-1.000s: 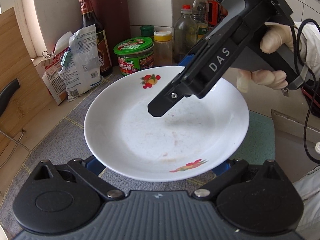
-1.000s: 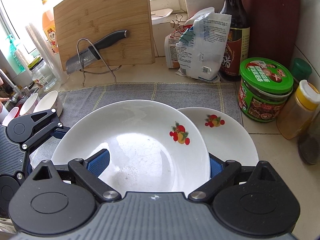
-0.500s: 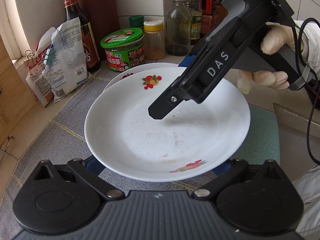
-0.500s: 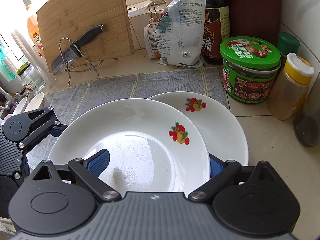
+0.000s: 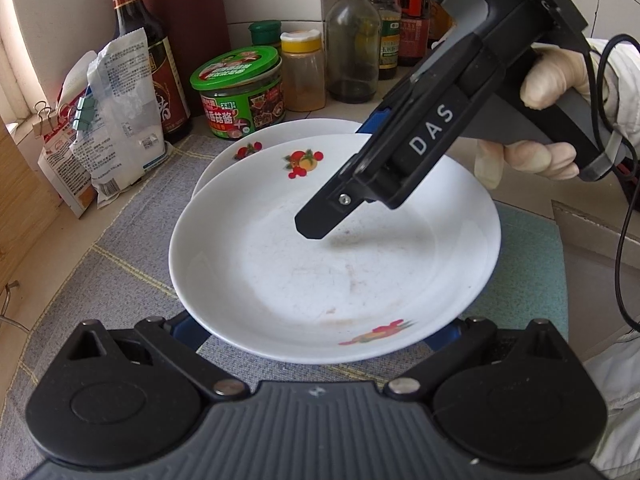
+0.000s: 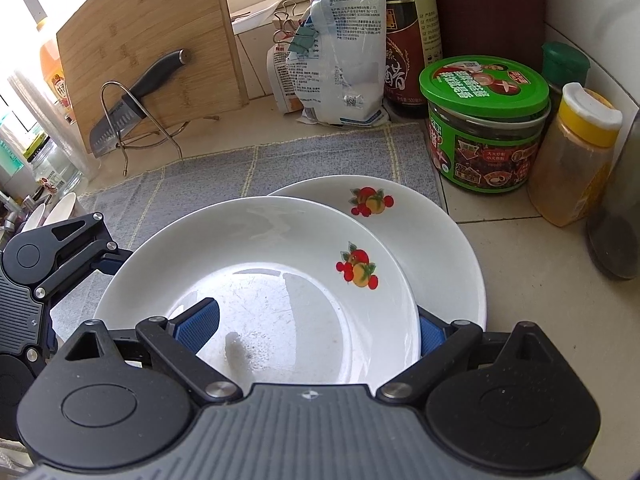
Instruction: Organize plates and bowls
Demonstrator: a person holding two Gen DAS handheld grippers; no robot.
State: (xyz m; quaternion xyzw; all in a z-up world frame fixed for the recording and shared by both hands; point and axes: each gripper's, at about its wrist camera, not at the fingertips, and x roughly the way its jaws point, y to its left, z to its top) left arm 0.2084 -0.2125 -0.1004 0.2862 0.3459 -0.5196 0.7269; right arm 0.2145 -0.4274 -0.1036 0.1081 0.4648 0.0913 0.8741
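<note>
As I went over the counter from left to right through both wrist cameras, I logged the following.

Item 1: small white bowls (image 6: 60, 208), far left edge, partly cut off; count unclear.

Item 2: left gripper (image 5: 314, 336). Its jaws stood wide apart, and both blue pads (image 5: 188, 330) lay under the near rim of the upper plate, not closed on it.

Item 3: bamboo cutting board (image 6: 152, 40), upright at the back, with a black-handled kitchen knife (image 6: 132, 108) leaning in a wire stand in front of it.

Item 4: grey woven mat with yellow lines (image 6: 320, 156), flat on the beige tiled countertop (image 6: 520, 280).

Item 5: upper white deep plate with red fruit print (image 6: 260, 260), held above the mat and overlapping the left part of the plate below it.

Item 6: right gripper (image 6: 312, 332), held in a white-gloved right hand (image 5: 552, 120). Its jaws were wide and straddled the upper plate's rim, one finger over the inside and one outside it. In the left wrist view the inner finger cast a shadow beneath its tip; I could not tell whether it touched.

Item 7: lower white plate with the same fruit print (image 6: 440, 248), lying at the mat's right edge, partly on the counter.

Item 8: clipped white plastic bag with blue print (image 6: 344, 52), against the back wall.

Item 9: tall dark sauce bottle (image 6: 408, 48), just beside the bag.

Item 10: green-lidded jar (image 6: 484, 120), near the lower plate.

Item 11: yellow-capped amber bottle (image 6: 576, 152), beside the jar.
</note>
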